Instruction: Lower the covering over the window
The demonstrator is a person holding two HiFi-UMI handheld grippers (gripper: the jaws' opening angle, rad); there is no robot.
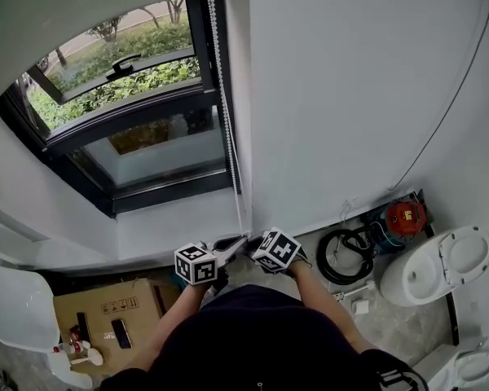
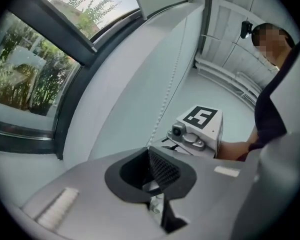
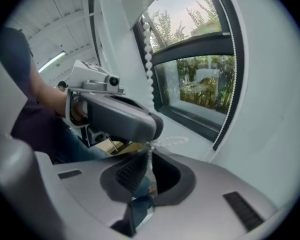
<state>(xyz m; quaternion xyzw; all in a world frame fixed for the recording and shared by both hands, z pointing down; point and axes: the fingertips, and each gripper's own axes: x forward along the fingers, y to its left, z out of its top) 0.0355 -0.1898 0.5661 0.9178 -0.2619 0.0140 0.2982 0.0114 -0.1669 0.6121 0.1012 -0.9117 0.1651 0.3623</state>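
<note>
The head camera is looking steeply down from above the person, taking in the window (image 1: pixel 138 88), the white wall (image 1: pixel 350 96) and, near the bottom centre, the left gripper (image 1: pixel 231 244) and right gripper (image 1: pixel 249 248) meeting at the bead chain (image 1: pixel 228 120). Each gripper camera is riding just behind its own jaws, the left one facing up along the chain beside the window frame, the right one facing the glass. All three views are sharing chain and window, and each gripper camera is catching the other gripper close in front.
</note>
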